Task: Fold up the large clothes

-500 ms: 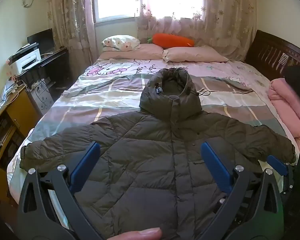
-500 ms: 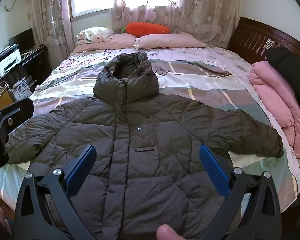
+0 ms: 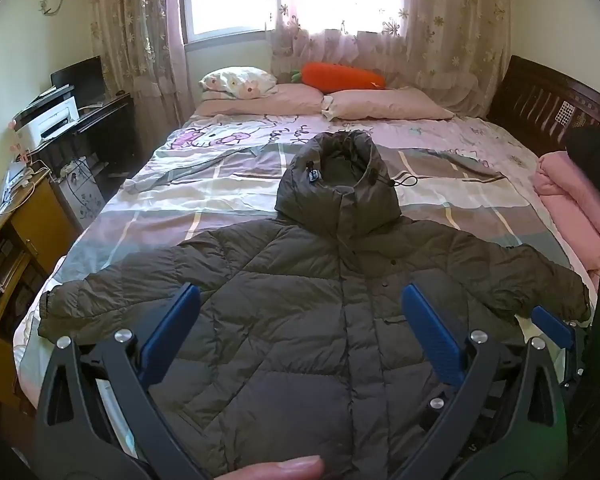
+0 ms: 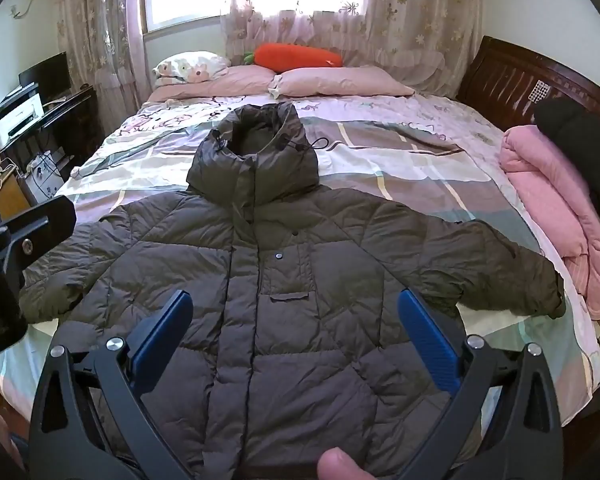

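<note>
A dark olive quilted puffer jacket [image 3: 300, 300] [image 4: 292, 280] lies face up on the bed, sleeves spread to both sides, hood pointing toward the pillows. My left gripper [image 3: 300, 312] hovers above the jacket's lower body, jaws wide open, nothing between the blue pads [image 3: 172, 328]. My right gripper [image 4: 296, 320] also hangs open over the jacket's lower front, its blue pads [image 4: 428, 340] apart and empty. The right gripper's blue tip [image 3: 552, 326] shows at the right edge of the left wrist view; the left gripper's black frame [image 4: 16, 240] fills the left edge of the right wrist view.
The bed [image 3: 220, 184] has a patchwork cover, pink pillows [image 3: 384, 108] and an orange carrot plush [image 3: 340, 76] at its head. A folded pink blanket [image 4: 548, 208] lies on the right side. A desk with a printer [image 3: 48, 120] and a wooden cabinet [image 3: 24, 240] stand left.
</note>
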The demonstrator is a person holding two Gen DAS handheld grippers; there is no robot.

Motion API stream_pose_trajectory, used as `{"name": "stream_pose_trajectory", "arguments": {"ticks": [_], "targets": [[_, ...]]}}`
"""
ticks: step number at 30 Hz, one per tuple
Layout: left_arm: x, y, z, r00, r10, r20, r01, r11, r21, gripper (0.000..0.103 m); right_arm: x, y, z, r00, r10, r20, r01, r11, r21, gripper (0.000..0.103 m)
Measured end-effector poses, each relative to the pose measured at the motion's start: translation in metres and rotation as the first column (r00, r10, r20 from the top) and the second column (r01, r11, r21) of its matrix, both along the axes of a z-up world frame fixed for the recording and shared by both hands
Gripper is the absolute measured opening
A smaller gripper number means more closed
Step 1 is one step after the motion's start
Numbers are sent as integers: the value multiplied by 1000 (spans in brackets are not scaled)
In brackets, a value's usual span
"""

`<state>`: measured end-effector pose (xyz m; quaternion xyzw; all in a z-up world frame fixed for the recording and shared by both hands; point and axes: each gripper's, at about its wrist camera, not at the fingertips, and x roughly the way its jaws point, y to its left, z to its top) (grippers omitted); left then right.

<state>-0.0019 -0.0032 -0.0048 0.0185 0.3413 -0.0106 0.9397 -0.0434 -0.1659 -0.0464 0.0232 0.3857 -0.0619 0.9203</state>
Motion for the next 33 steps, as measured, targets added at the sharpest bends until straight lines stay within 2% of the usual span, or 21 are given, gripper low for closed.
{"name": "stream_pose_trajectory", "arguments": {"ticks": [33], "targets": [[2, 0, 2, 1000, -4, -8, 4, 1000, 4, 101, -1, 3, -7, 1000, 5, -13, -5, 1000, 4, 102]]}}
